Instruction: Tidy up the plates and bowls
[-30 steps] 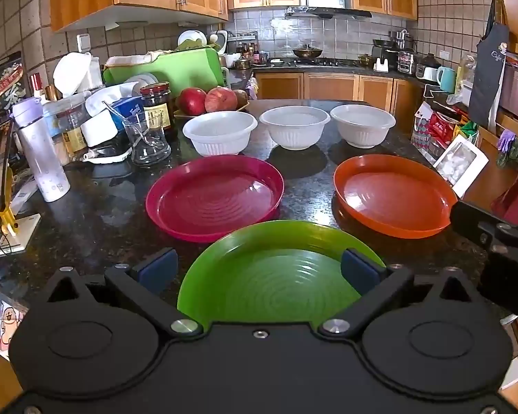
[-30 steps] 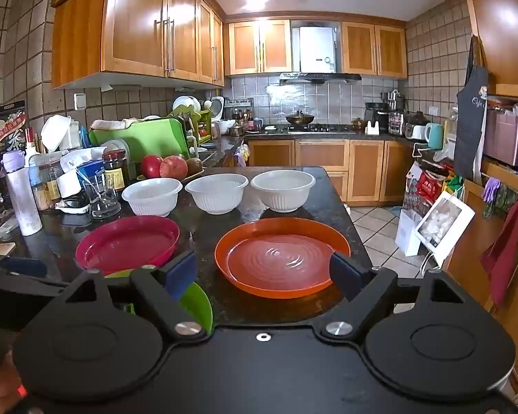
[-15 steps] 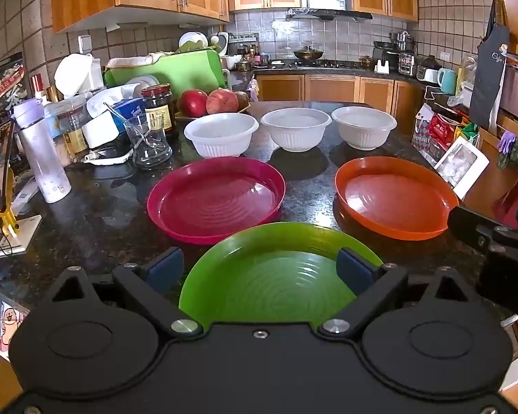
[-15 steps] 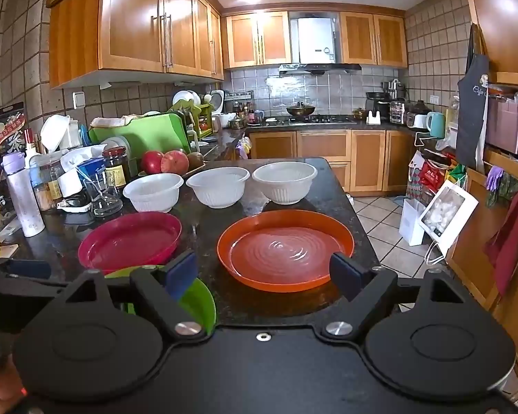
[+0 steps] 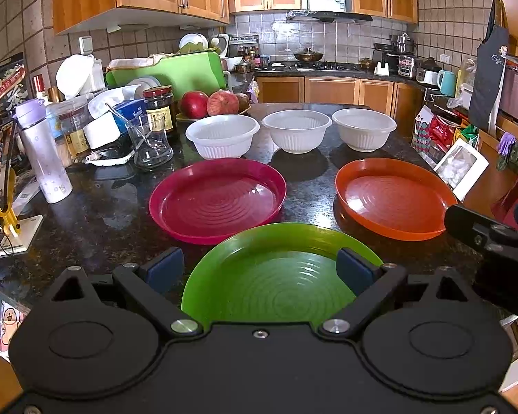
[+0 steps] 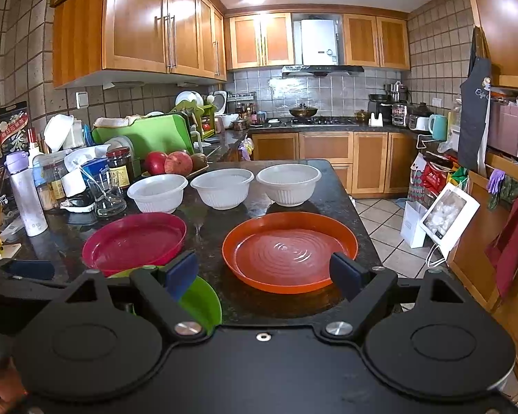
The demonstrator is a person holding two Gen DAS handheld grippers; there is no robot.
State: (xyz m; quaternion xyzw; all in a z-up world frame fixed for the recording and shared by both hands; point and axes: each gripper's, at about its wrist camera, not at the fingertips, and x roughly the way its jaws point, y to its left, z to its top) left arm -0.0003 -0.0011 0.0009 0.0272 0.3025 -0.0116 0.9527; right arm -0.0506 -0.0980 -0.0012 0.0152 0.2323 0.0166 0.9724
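Note:
On the dark granite counter lie a green plate, a magenta plate and an orange plate. Behind them three white bowls stand in a row: left, middle, right. My left gripper is open, hovering over the near part of the green plate. My right gripper is open, just short of the orange plate. The magenta plate, green plate and bowls also show in the right wrist view.
Clutter fills the counter's left side: a lilac bottle, a glass, a dark jar, apples, a green dish rack. Paper bags and a hanging apron stand right of the counter edge.
Both grippers have edged slightly forward toward the plates, the left one also rising a little. Plates and bowls have not moved.

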